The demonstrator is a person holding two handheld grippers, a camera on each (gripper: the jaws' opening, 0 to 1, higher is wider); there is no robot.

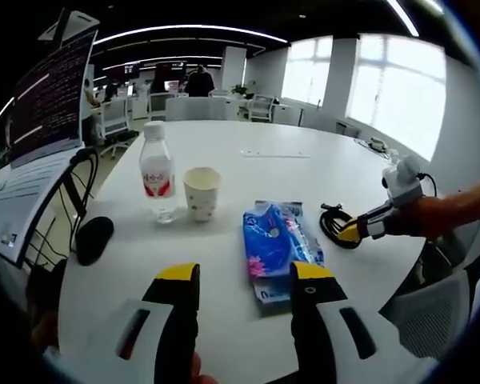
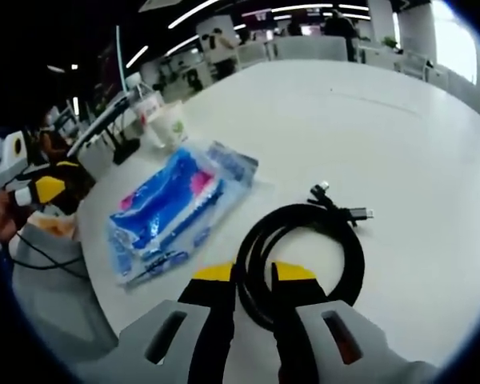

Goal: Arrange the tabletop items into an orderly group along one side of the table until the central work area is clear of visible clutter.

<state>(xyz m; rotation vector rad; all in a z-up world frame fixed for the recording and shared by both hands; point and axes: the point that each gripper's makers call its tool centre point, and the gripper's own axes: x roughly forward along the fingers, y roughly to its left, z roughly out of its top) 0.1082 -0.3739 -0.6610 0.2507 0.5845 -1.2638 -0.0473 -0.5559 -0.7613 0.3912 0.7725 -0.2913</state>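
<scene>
On the white table point(image 1: 304, 152) lie a blue tissue pack point(image 1: 276, 244), a paper cup point(image 1: 202, 192), a water bottle point(image 1: 158, 172) and a coiled black cable point(image 1: 336, 222). My left gripper point(image 1: 244, 276) is open above the near edge, just short of the tissue pack, with nothing between its jaws. The right gripper point(image 1: 350, 231) comes in from the right at the coil. In the right gripper view, my right gripper point(image 2: 254, 276) is shut on the near side of the black cable point(image 2: 354, 264). The tissue pack point(image 2: 172, 208) lies to its left, with the cup point(image 2: 170, 124) beyond.
A black mouse point(image 1: 94, 238) sits near the table's left edge beside a laptop point(image 1: 40, 160) with black cords. The far half of the table point(image 2: 384, 120) is bare. Office chairs and desks stand behind. The left gripper point(image 2: 44, 190) shows at the left.
</scene>
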